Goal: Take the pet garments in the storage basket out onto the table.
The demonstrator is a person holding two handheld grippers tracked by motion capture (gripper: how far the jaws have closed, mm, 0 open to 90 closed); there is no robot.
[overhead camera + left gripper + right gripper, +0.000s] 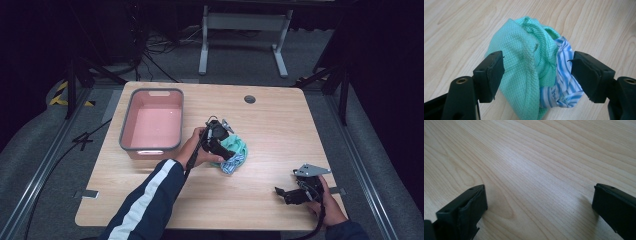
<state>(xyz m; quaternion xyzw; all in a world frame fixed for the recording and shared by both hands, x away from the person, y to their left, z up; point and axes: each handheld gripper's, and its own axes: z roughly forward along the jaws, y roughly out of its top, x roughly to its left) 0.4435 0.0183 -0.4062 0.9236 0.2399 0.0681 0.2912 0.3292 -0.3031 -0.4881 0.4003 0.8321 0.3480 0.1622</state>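
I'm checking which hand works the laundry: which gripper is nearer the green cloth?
Left. The left gripper is right over the green cloth, jaws open on either side of it. The right gripper rests apart, at the table's near right corner.

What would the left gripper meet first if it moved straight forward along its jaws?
The left gripper would first meet the green cloth, bundled with a blue striped cloth on the table. The bundle already lies between the open jaws, and the pads seem not to press it.

Lighting: table bright, surroundings near black. Soft glare on the bin floor. High view soft, low in detail. Gripper views sharp; faint shadows beside the jaws.
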